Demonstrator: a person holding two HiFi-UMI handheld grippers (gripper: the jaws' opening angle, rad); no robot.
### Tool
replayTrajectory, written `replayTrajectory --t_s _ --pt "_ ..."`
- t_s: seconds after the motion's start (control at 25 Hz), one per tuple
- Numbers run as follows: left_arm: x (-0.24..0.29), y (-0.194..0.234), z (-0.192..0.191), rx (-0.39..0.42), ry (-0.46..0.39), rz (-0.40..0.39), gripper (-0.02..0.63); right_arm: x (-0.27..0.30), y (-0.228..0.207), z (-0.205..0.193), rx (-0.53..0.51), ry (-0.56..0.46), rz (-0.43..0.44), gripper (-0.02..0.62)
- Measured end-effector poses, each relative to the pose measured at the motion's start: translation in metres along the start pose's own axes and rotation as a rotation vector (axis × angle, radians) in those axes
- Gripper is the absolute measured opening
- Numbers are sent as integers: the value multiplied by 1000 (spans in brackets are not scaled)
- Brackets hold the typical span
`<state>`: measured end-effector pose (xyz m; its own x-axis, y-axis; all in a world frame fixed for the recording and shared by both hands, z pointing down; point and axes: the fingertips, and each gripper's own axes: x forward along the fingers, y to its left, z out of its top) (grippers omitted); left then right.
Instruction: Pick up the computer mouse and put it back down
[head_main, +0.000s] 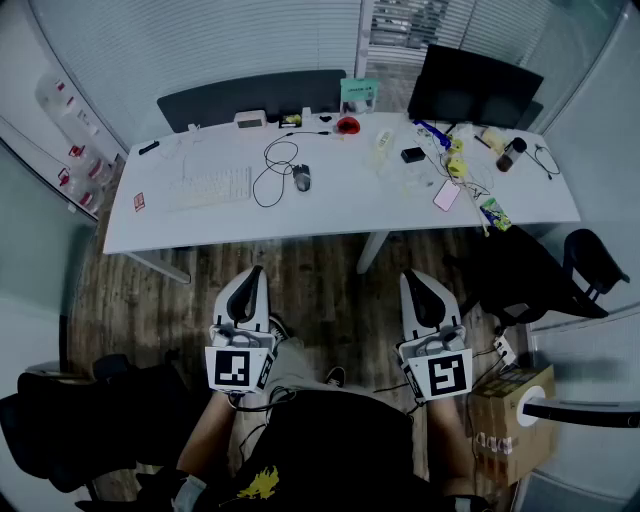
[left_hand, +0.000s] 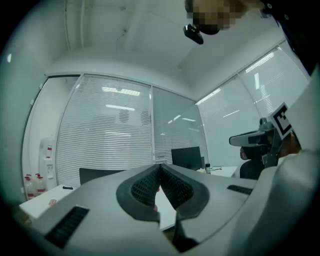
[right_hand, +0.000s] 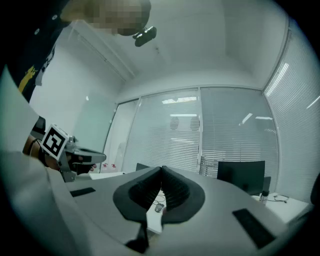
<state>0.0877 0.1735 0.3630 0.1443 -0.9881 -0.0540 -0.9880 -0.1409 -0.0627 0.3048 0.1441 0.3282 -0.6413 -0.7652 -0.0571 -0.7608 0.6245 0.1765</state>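
Right gripper (right_hand: 161, 168): jaws closed together, nothing between them. Beyond the gripper, a computer mouse (right_hand: 159, 208) lies on the white surface (right_hand: 153, 220). A dark monitor (right_hand: 243, 175) stands right of the gripper.

a small office walled in glass, with white slatted blinds (head_main: 200, 45) drawn across the far panes. the floor (head_main: 320, 275) is dark wood planking. a long white counter (head_main: 330, 215) stands across the room. behind it is a dark grey panel (head_main: 250, 97), seat back or screen i cannot tell, and a black monitor (head_main: 470, 88) stands at its far right corner. a black office chair (head_main: 570, 265) sits off the counter's right end, near a cardboard box (head_main: 515, 405) on the floor. bright strips of light (left_hand: 120, 91) show on the blinds.
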Motion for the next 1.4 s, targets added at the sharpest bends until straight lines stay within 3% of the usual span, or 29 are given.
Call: replayTrajectory --t_s 0.16,0.4,0.56,0.64,0.76,0.88,1.04,1.2,1.4 --pt "-9 -4 7 45 20 -7 12 -16 4 15 17 -21 -19 14" --pt "-17 7 11 -21 27 19 12 1 34 10 28 -49 73 14" --pt "-15 15 4 26 61 47 13 3 11 10 57 -59 53 15" --pt "-11 20 3 35 77 54 47 8 -2 6 62 -42 41 28" --pt "0 32 -2 0 101 49 130 22 -13 5 95 -37 26 103" --pt "15 52 -5 -60 115 29 255 47 -17 7 174 -38 16 279" --pt "52 90 -2 -50 106 0 390 99 -21 6 207 -27 -38 409" --pt "81 137 -3 -31 92 -36 439 150 -10 8 204 -10 -85 470" --pt "112 212 -10 -52 71 -42 442 219 11 10 183 25 -133 480"
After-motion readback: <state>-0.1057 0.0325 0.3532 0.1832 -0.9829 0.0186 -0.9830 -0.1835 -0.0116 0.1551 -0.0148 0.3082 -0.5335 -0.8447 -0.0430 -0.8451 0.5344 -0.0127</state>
